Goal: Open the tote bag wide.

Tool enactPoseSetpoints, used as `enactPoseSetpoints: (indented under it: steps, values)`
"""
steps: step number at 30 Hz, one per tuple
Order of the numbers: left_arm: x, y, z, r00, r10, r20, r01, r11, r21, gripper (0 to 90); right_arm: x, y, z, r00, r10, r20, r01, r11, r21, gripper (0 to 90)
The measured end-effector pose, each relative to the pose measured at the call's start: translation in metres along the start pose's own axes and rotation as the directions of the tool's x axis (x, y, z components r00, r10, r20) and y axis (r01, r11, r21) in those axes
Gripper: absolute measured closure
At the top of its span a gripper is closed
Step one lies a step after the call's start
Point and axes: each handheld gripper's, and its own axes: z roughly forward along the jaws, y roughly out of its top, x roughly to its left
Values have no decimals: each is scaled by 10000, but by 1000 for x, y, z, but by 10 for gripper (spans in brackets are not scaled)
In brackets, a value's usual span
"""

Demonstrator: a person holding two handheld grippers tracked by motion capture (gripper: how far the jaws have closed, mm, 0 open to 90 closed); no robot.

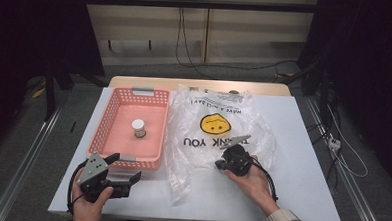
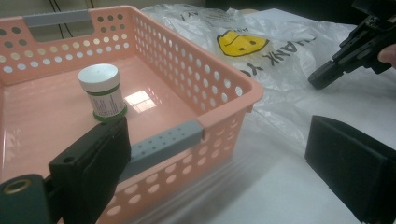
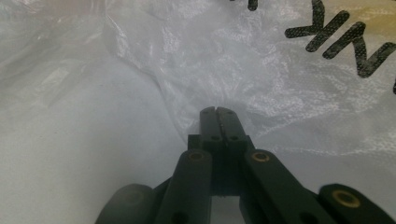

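Observation:
A pink perforated basket (image 1: 102,126) (image 2: 196,77) stands left of centre on the white table, and a small white bottle with a green-edged label (image 1: 138,128) (image 2: 102,91) stands upright inside it. Right of the basket lies a clear plastic bag (image 1: 219,106) (image 2: 280,60) (image 3: 210,56) printed with a yellow smiley and "THANK YOU". My left gripper (image 1: 126,168) (image 2: 219,177) is open at the basket's near corner, with nothing between its pads. My right gripper (image 1: 219,165) (image 3: 218,112) is shut, pinching the bag's film near its lower edge, where the film puckers around the tips.
The white table top (image 1: 302,160) has bare surface to the right of the bag and along the front edge. Grey handles (image 1: 143,91) cap the basket's ends. Cables (image 1: 342,147) trail on the floor to the right.

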Motion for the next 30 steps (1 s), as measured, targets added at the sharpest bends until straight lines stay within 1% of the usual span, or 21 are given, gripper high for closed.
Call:
enactPoseSetpoints:
  steps: [2, 5, 9, 13, 14, 15, 18, 21, 22, 23, 25, 27, 28, 29, 30]
  values:
    - [0, 0, 0, 10000, -40, -15, 40, 10000, -21, 65, 0, 0, -2, 10000, -13, -13, 13, 9999, -101, 900]
    - [0, 0, 0, 10000, -6, -10, 6, 10000, 5, 64, 0, 2, -9, 9998, 178, -66, -181, 9986, -499, 900]
    - [-1, 0, 0, 10000, -49, -13, 49, 10000, -20, 64, 1, 3, -17, 9997, 189, -177, -204, 9961, -855, 900]
    - [0, 0, -1, 10000, -18, -11, 18, 10000, -38, 65, 1, 5, -23, 9998, 160, -135, -175, 9930, -1165, 900]
    - [0, 0, -1, 10000, -12, -14, 12, 10000, -35, 65, 1, 5, -23, 9998, 160, -135, -175, 9930, -1165, 900]
    - [0, 0, -1, 10000, -15, -16, 15, 10000, -25, 65, 0, 5, -25, 9998, 167, -133, -183, 9909, -1335, 900]
    - [0, 0, -1, 10000, -14, -9, 14, 10000, -28, 65, -2, 6, -26, 9994, 174, -312, -217, 9897, -1418, 900]
    - [0, 0, -2, 10000, 18, -29, -18, 10000, -60, 65, -1, 4, -22, 9996, -42, -273, 9, 9926, -1211, 900]
    - [0, 1, -2, 10000, -41, -24, 41, 9999, -131, 65, -1, 3, -19, 9996, -109, -275, 76, 9930, -1181, 900]
    - [0, 1, -2, 10000, -41, -24, 41, 9999, -131, 65, 0, 2, -15, 9995, -208, -242, 181, 9941, -1068, 900]
    - [0, 1, -2, 10000, 12, -39, -12, 10000, -85, 65, 1, 0, -8, 9989, -472, 60, 476, 9957, -796, 900]
    - [1, 0, -2, 10000, 49, -31, -49, 10000, -45, 65, 2, -2, -2, 9975, -707, 42, 708, 9970, -304, 892]
    - [1, 0, -2, 10000, 36, -39, -37, 10000, -51, 65, 2, -2, -2, 9975, -707, 42, 708, 9970, -304, 892]
    - [1, 0, -2, 10000, 40, -27, -40, 10000, -65, 65, 3, -3, -4, 9959, -805, 421, 814, 9965, -204, 722]
    - [1, 0, -3, 10000, -7, -31, 7, 9999, -111, 65, 3, -4, -5, 9956, -832, 419, 844, 9961, -275, 722]
